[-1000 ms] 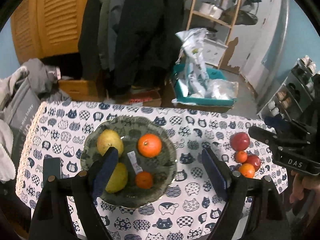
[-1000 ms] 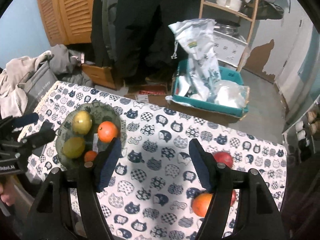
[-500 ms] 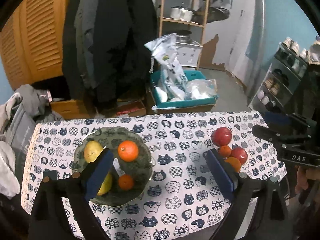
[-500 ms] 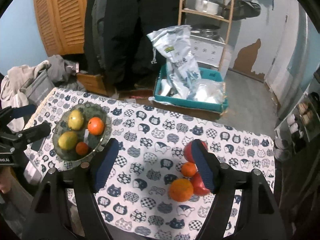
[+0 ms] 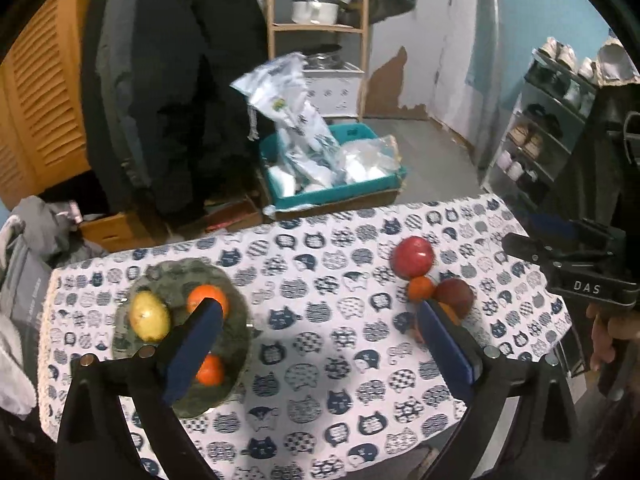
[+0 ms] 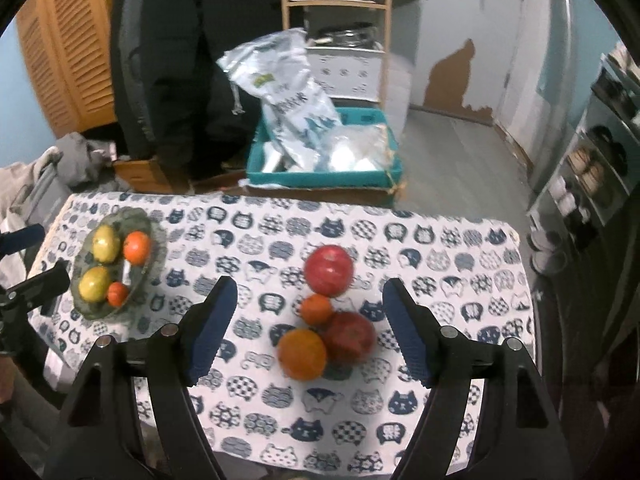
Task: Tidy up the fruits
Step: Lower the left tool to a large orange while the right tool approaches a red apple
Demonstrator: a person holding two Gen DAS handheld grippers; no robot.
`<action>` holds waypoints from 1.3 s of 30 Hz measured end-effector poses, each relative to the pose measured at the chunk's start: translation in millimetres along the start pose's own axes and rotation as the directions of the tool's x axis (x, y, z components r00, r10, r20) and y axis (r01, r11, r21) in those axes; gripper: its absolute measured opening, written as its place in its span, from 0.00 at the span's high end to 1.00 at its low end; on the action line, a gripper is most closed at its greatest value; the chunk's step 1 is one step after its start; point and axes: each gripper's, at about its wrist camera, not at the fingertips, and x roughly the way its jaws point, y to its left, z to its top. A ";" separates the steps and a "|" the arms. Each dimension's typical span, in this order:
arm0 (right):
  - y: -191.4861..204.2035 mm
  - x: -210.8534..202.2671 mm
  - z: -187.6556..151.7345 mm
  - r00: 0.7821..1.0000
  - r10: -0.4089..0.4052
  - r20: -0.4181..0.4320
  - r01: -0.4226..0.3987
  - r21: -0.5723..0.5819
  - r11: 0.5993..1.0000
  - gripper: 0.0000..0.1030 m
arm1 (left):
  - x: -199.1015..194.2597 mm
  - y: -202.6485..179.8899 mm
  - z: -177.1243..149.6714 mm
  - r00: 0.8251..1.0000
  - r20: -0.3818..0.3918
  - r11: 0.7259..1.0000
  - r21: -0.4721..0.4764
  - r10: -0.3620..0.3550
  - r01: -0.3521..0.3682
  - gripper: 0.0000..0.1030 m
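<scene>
A green glass plate (image 6: 142,220) at the table's left holds two yellow-green fruits and two oranges; it also shows in the left wrist view (image 5: 236,312). On the right lie a red apple (image 6: 329,270), a small orange (image 6: 316,309), a darker red apple (image 6: 350,336) and a large orange (image 6: 302,354). My right gripper (image 6: 310,328) is open and empty, above this cluster. My left gripper (image 5: 320,340) is open and empty above the table's middle, with the plate behind its left finger.
The table wears a cat-print cloth (image 6: 440,248). Beyond its far edge stand a teal crate with plastic bags (image 6: 320,152), hanging dark coats (image 5: 172,80) and a wooden shelf (image 5: 316,8). A shoe rack (image 5: 552,120) stands at right. Clothes (image 5: 24,248) lie at left.
Both grippers have pulled back and up from the table. The right gripper has swung right, so the loose fruit cluster now sits between its fingers. Both stay open.
</scene>
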 end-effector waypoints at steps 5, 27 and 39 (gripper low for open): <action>-19.4 6.7 -12.4 0.999 -0.027 -0.031 0.028 0.031 0.999 0.27 | 22.0 -24.8 -0.5 0.999 -0.038 0.999 0.024 -0.023 0.024 0.04; -81.7 60.8 -63.8 0.978 -0.062 -0.198 0.092 0.146 0.985 0.27 | 142.0 -95.1 -29.3 0.960 -0.267 0.993 0.053 -0.090 0.108 0.04; -94.8 77.8 -71.8 0.972 -0.046 -0.232 0.090 0.183 0.979 0.27 | 186.1 -125.9 -41.3 0.927 -0.348 0.986 0.040 -0.137 0.161 0.04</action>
